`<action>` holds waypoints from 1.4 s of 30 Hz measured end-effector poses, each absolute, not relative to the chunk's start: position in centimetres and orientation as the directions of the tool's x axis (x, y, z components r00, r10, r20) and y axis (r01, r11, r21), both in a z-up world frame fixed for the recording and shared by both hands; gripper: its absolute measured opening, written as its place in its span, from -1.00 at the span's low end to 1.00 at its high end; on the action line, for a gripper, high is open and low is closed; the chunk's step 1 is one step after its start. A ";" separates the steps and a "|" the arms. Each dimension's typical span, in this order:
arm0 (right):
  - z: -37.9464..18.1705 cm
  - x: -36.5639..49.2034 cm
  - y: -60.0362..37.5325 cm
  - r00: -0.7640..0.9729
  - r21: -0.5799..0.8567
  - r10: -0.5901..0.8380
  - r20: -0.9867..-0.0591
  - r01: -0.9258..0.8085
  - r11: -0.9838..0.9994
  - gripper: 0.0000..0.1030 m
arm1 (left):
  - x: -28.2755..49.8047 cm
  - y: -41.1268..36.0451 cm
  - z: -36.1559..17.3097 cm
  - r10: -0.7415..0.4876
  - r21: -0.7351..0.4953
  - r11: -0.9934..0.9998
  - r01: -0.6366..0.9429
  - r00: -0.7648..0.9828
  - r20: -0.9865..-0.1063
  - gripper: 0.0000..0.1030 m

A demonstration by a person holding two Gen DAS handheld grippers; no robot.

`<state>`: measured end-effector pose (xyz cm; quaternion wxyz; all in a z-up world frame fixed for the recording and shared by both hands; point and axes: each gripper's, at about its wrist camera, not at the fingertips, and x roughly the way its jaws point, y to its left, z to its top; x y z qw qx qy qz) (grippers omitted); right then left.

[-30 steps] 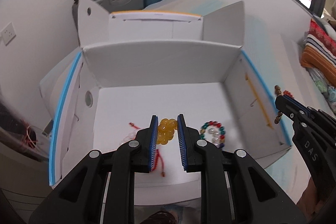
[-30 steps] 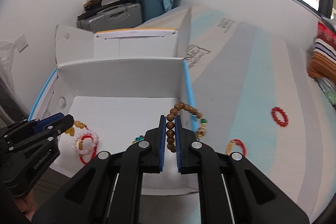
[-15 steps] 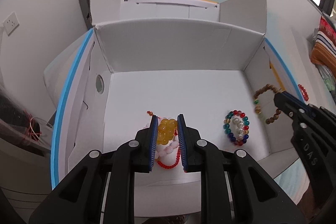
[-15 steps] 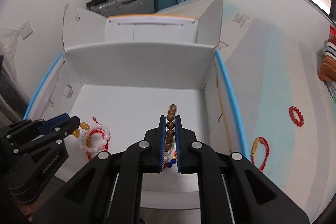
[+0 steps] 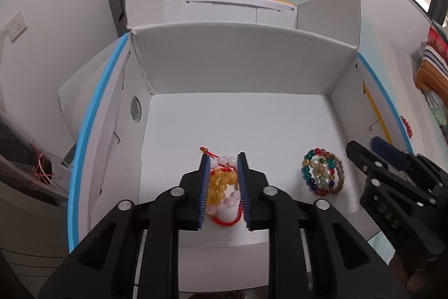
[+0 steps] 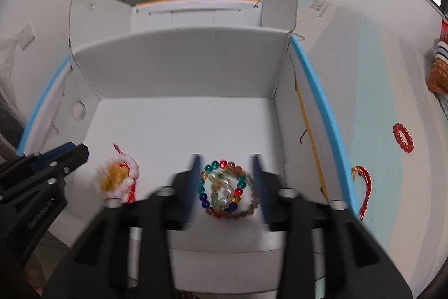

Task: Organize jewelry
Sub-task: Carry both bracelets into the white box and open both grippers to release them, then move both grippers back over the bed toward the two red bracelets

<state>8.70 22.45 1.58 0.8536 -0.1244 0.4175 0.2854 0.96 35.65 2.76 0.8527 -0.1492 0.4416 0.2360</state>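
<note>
Left tongs (image 5: 222, 187), lower centre of the left wrist view: the jaws stand narrow and are opening, with the yellow bead bracelet (image 5: 219, 184) between the pads over a pink-and-white bead bracelet (image 5: 224, 160) with red cord. Whether the pads press on the beads cannot be told; the pile appears to rest on the box floor, so this reads as a release.

Right tongs (image 6: 226, 181), lower centre of the right wrist view: the jaws are blurred, stand fairly wide and are opening. The brown wooden bracelet (image 6: 249, 208) lies between them, clear of both pads, draped on the multicoloured bead bracelet (image 6: 221, 187). The placement suggests sorting into two separate piles, one per hand.

White cardboard box (image 6: 179, 66): both piles sit near its front edge, well apart, the back of the floor bare.

Outside the box, right side of the right wrist view: a red bead bracelet (image 6: 403, 138) and a red cord bracelet (image 6: 365, 184) lie on the pale bed cover (image 6: 364, 74), apparently not yet collected.
</note>
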 end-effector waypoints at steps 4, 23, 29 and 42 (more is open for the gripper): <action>3.9 8.9 20.4 0.535 0.050 0.410 -0.739 -0.563 0.825 0.33 | 0.7 35.1 3.5 0.275 -0.062 0.844 -0.533 0.529 -0.803 -0.02; 8.3 13.7 6.1 0.707 0.018 0.282 -0.648 -0.356 0.934 0.84 | 6.1 22.4 6.9 0.192 -0.048 0.945 -0.322 0.669 -0.718 0.89; 8.5 15.9 1.4 0.737 0.004 0.202 -0.645 -0.261 0.965 0.85 | 9.6 17.0 6.8 0.112 -0.048 0.977 -0.208 0.692 -0.713 0.89; 5.1 23.8 -7.8 0.700 0.030 0.084 -0.710 -0.089 0.996 0.85 | 16.9 8.3 3.3 -0.018 -0.052 0.998 -0.031 0.665 -0.746 0.89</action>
